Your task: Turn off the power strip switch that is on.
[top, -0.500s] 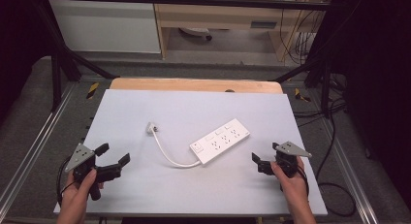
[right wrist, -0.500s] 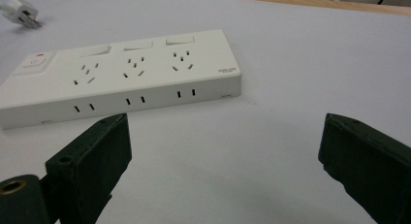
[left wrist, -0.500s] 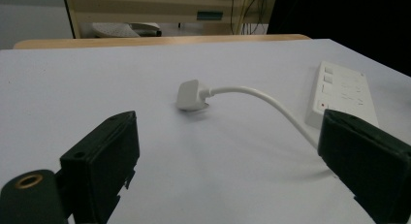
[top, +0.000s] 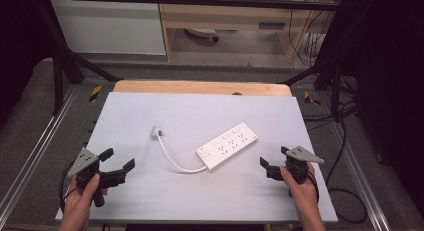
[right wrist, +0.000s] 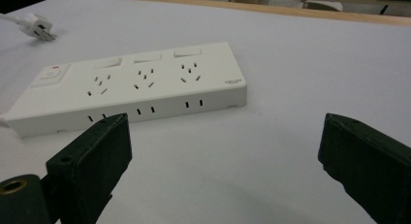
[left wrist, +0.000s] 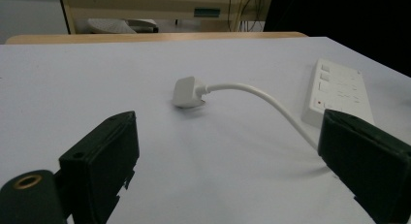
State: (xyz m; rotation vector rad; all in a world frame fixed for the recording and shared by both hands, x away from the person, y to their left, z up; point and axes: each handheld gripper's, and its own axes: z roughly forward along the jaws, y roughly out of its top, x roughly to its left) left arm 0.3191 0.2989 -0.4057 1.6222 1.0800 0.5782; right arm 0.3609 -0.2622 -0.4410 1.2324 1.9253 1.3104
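In the high view, a white rectangular plastic power strip (top: 227, 145) lies at a slant near the middle of the pale grey desk (top: 200, 111), its thin white cable (top: 172, 158) curving away to a small white plug (top: 157, 131) that rests on the desk to its left. The left gripper (top: 118, 167) is held above the near left corner, jaws spread wide with nothing between them, well apart from the strip. The right gripper (top: 272, 163) sits near the strip's right end, also holding nothing. In the left gripper view, the two black jaws stand wide apart, the plug (left wrist: 186, 92) lies ahead between them, and the cable (left wrist: 271, 105) runs right towards the strip (left wrist: 339, 90). In the right gripper view, the jaws gape wide and empty, with the strip (right wrist: 131, 86) lying flat just beyond them, sockets facing up, and the plug (right wrist: 41, 26) at far left.
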